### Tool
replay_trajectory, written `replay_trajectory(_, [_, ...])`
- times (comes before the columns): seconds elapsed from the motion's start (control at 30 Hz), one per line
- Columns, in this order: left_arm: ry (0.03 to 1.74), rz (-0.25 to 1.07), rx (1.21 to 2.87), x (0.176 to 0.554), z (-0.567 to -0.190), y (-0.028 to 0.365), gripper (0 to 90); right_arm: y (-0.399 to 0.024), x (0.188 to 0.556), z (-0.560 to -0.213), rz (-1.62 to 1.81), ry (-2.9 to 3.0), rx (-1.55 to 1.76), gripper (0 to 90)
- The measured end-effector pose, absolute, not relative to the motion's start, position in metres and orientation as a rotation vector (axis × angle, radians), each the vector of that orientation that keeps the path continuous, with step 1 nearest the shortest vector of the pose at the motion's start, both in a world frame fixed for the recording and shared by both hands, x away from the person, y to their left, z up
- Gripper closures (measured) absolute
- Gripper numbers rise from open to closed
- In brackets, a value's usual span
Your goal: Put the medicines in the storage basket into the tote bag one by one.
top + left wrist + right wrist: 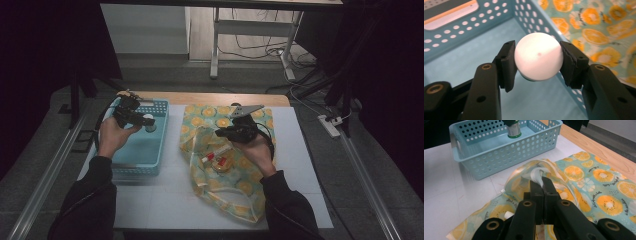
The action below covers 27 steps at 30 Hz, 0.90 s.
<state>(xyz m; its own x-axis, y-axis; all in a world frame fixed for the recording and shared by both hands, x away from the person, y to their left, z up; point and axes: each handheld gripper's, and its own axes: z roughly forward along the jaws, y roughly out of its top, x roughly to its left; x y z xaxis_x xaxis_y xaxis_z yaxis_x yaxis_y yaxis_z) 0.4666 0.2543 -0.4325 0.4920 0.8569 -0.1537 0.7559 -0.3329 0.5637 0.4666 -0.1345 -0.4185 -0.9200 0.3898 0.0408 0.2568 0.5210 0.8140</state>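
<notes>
Nearest, the right gripper (541,185) pinches the rim of the bag (220,187), its jaws clamped on the fabric, lifting the mouth. If that thin fold slips, the mouth drops over the small items (218,161) inside. Farther left, the left gripper (537,60) holds a white-capped bottle (538,56) by its round cap, over the basket (161,120). The smooth cap could roll out of the pads, and the bottle could tip over.

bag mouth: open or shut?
Open. The right gripper pinches the bag by its rim and lifts it, and small items show inside in the high view.
</notes>
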Motion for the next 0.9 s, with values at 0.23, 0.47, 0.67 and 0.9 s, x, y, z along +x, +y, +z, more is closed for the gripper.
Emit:
replay_trajectory(0.23, [1.282,0.221,2.165,0.454,-0.426,0.250,50.7,-0.134,0.467,-0.419,1.356,2.612,0.558,89.3])
replay_trajectory(0.47, [1.219,0.223,2.164,0.440,-0.418,0.239,50.7,-0.134,0.467,-0.420,1.355,2.609,0.565,89.3])
replay_trajectory(0.67, [1.157,0.215,2.178,0.431,-0.408,0.224,50.7,-0.134,0.468,-0.420,1.356,2.609,0.568,89.3])
replay_trajectory(0.9, [1.076,0.206,2.207,0.420,-0.404,0.203,50.7,-0.136,0.468,-0.419,1.357,2.606,0.568,89.3])
